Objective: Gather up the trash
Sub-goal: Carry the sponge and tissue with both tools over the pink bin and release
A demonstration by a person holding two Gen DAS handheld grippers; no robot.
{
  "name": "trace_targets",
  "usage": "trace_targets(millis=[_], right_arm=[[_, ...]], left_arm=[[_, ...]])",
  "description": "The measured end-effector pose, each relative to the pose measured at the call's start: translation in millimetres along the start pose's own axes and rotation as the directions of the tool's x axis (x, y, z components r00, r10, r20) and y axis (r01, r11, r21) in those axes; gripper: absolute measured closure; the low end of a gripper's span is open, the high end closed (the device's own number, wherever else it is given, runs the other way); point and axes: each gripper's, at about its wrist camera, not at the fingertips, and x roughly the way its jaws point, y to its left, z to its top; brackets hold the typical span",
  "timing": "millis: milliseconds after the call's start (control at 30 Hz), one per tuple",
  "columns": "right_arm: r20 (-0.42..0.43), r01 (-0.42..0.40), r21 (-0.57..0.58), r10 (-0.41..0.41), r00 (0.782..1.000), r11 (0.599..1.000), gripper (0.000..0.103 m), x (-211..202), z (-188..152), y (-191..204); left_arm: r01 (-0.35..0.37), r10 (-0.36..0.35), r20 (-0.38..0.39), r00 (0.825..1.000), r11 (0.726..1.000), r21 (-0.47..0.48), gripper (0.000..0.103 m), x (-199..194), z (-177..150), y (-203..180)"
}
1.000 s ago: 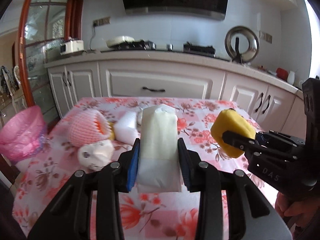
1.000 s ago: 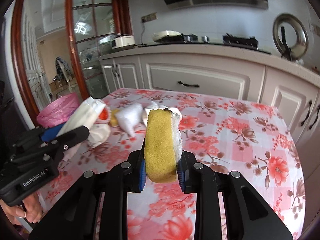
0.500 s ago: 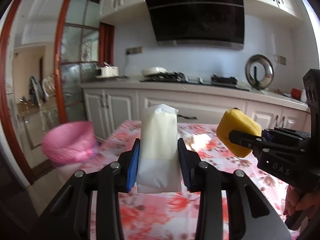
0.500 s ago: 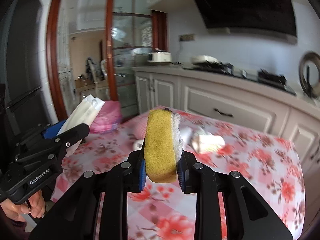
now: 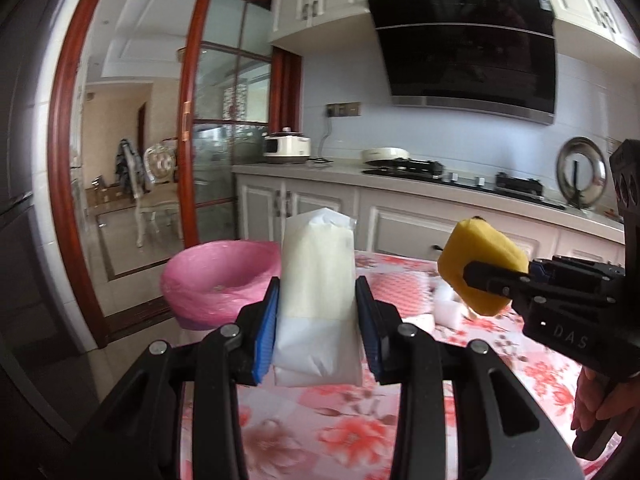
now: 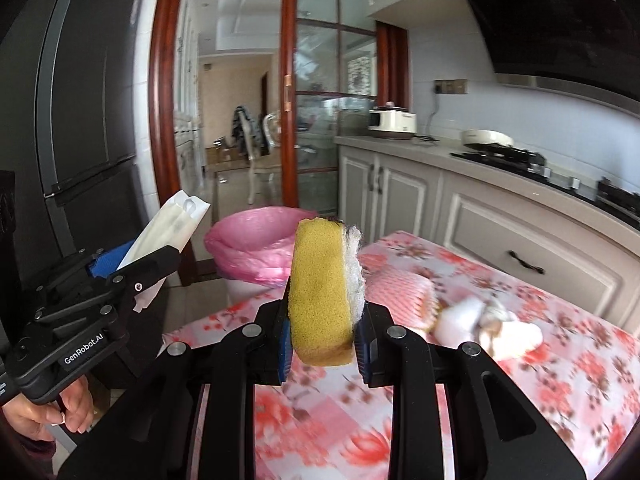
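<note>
My left gripper [image 5: 317, 320] is shut on a white paper packet [image 5: 316, 288] and holds it above the floral table's left end. It also shows in the right wrist view [image 6: 132, 268] with the packet [image 6: 168, 228]. My right gripper [image 6: 323, 328] is shut on a yellow sponge [image 6: 320, 292] with a white scouring side. The sponge [image 5: 480, 268] also shows at the right of the left wrist view. A bin lined with a pink bag [image 5: 220, 276] stands just past the table's left end, ahead of both grippers [image 6: 256, 244].
On the floral tablecloth [image 6: 540, 360] lie a pink foam fruit net [image 6: 396, 292] and crumpled white tissues [image 6: 492, 320]. Kitchen cabinets [image 5: 320, 208] and a stove counter run behind. A dark fridge [image 6: 80, 120] stands at left, a glass door beyond.
Both grippers have swung left and lifted with their loads. The pink bin has come from the far left edge to near the centre, and the table trash has slid right.
</note>
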Motion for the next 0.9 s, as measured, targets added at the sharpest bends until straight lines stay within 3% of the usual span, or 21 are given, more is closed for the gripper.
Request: trace_targets(millis=[433,900], right_arm=[[-0.038,-0.173,0.003,0.173,0.984,0.985,0.077,131,57,20],[-0.088,-0.267,-0.018,0.265,0.960,0.963,0.077,269,101,30]], left_arm=[[-0.168,0.165,-0.046,0.985,0.983,-0.073,0.067,88,26,85],[-0.238,0.225,-0.100,0.969,0.962,-0.135,0.066,213,59,169]])
